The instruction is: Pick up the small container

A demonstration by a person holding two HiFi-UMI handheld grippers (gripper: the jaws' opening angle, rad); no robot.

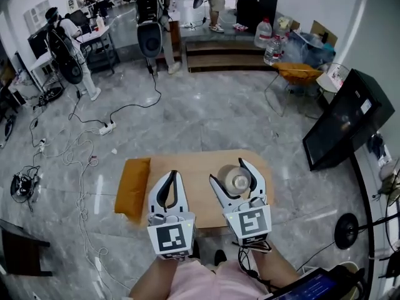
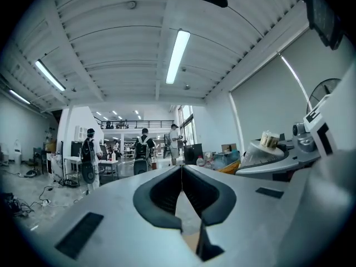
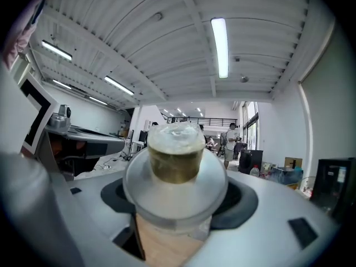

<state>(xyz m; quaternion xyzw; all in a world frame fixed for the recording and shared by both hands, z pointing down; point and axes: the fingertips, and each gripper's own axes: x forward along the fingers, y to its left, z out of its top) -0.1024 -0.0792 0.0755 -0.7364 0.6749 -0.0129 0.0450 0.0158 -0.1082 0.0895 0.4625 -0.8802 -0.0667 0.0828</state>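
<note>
Pale grey-white is used on both the left gripper [image 1: 173, 175] and the right gripper [image 1: 229, 171], with black pads lining the jaws and black-and-white square markers printed on their cubes. The small container [image 3: 175, 160] is seen as frosted whitish plastic over olive-brown contents. The tabletop [image 1: 197, 167] is finished in light tan wood, the cushion [image 1: 132, 189] is coloured mustard-orange, and the floor [image 1: 206, 114] is patterned like veined grey marble.

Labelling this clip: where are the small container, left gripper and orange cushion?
small container [image 3: 175, 161], right gripper view, amber side wall.
left gripper [image 1: 173, 175], head view, the meeting jaw tips.
orange cushion [image 1: 132, 189], head view, its top face.
</note>
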